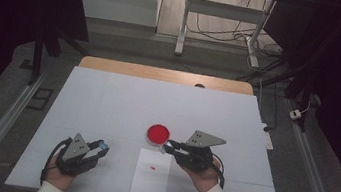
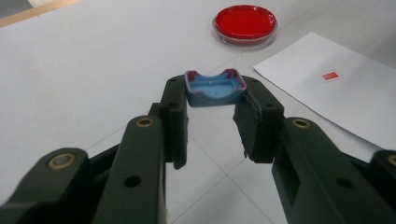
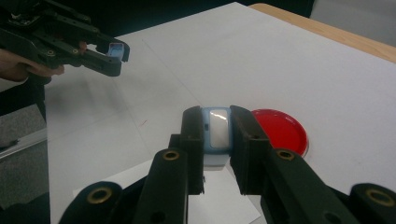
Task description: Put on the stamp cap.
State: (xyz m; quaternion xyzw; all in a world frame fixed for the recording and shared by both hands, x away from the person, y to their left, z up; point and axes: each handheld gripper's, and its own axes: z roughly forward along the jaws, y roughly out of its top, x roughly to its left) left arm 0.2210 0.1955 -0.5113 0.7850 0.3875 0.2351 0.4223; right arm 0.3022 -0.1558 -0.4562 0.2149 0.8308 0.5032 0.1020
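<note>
My left gripper [image 2: 215,93] is shut on a small blue plastic cap [image 2: 214,86] with red-stained corners, pinched at the jaw tips. In the high view this left gripper [image 1: 100,148] hovers low at the table's near left. My right gripper [image 3: 216,123] is shut on a pale blue plastic block [image 3: 217,133] with a shiny window. That right gripper [image 1: 167,147] sits just right of a red-filled petri dish [image 1: 158,133]. The dish [image 3: 280,130] lies close beside the right jaws. The dish [image 2: 244,22] lies well ahead of the left jaws.
A white paper sheet [image 1: 151,174] with a tiny red square [image 1: 153,167] lies between the hands near the front edge. The white table cover [image 1: 122,99] spreads open behind the dish. A wooden table edge [image 1: 166,74] runs along the far side.
</note>
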